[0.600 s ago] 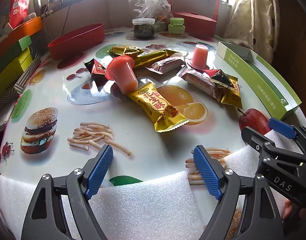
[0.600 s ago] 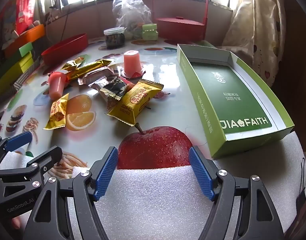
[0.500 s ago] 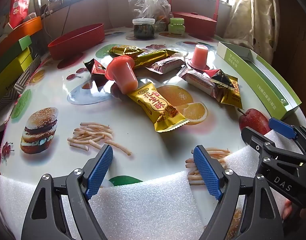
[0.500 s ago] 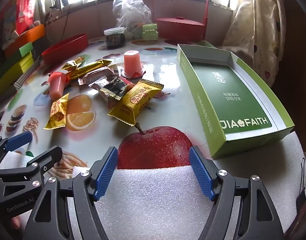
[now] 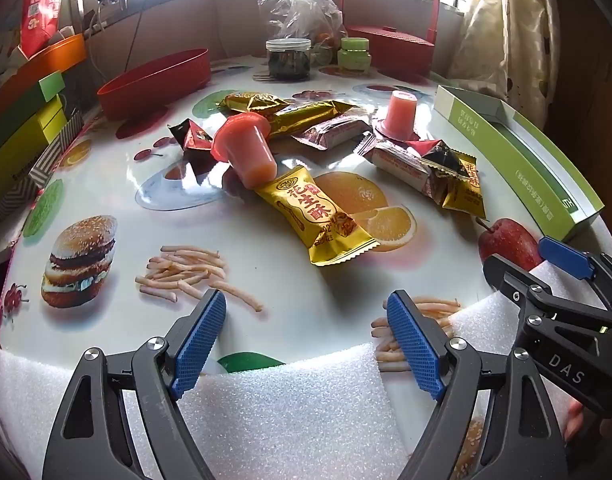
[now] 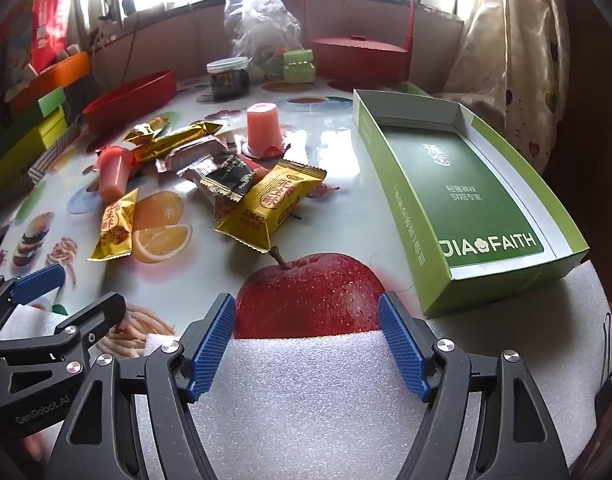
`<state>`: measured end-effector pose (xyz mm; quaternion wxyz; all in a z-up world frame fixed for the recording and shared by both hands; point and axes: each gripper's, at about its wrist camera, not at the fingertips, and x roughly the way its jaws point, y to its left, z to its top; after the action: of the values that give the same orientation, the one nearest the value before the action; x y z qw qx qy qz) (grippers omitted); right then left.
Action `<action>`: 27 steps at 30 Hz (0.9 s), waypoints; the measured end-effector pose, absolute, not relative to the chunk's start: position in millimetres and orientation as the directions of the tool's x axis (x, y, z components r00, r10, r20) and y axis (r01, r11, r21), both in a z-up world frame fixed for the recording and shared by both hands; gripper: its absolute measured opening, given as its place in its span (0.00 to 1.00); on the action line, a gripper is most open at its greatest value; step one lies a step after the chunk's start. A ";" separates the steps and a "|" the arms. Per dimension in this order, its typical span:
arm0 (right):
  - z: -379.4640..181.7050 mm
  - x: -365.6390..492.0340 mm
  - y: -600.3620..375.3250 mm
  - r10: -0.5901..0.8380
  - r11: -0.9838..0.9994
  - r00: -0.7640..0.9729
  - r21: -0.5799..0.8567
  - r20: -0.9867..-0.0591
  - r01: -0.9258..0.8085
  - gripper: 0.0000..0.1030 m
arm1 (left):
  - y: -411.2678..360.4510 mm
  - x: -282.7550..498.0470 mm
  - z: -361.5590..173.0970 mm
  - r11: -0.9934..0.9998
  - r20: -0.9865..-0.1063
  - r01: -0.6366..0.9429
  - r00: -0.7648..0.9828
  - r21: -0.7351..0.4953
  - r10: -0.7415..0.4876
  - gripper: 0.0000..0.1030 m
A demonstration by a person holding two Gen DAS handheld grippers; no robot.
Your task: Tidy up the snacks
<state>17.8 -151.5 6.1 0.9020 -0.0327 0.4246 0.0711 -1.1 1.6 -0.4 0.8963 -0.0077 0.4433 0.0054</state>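
Several wrapped snacks lie mid-table: a yellow peanut-candy packet (image 5: 316,216), another yellow packet (image 6: 272,204), a black sachet (image 6: 228,178), gold bars (image 5: 306,114) and brown bars (image 5: 402,164). One pink jelly cup (image 5: 244,152) lies tipped, another (image 5: 400,114) stands inverted. An open green box (image 6: 466,184) sits at the right. My left gripper (image 5: 306,332) is open and empty at the near edge. My right gripper (image 6: 306,334) is open and empty, in front of the printed apple.
A red oval tray (image 5: 154,80) stands far left, a red basket (image 6: 360,54), a jar (image 5: 288,58) and a plastic bag (image 5: 296,4) at the back. Stacked coloured boxes (image 5: 22,120) line the left edge. White foam (image 6: 306,400) covers the near edge.
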 end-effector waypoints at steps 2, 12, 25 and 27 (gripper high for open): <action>6.1 17.7 -151.6 0.100 0.988 0.630 0.001 -0.770 -0.156 0.72 | 1.5 -1.2 -0.3 1.000 -0.794 -0.017 0.607 -0.010 0.003 0.81; 6.0 17.3 -152.1 0.103 0.988 0.632 0.004 -0.768 -0.156 0.72 | 0.5 -2.1 0.6 1.000 -0.794 -0.017 0.608 -0.008 0.004 0.81; 5.6 17.1 -151.8 0.104 0.988 0.635 0.005 -0.766 -0.156 0.72 | 0.9 -2.8 0.4 1.000 -0.792 -0.017 0.610 -0.010 0.003 0.81; 5.6 17.1 -151.7 0.104 0.988 0.634 0.005 -0.766 -0.156 0.72 | 0.9 -2.8 0.3 1.000 -0.792 -0.017 0.610 -0.010 0.003 0.81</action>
<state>17.1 -151.7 5.6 0.9034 -0.0308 0.4215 0.0721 -2.8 0.9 0.3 0.8973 -0.0084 0.4413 0.0056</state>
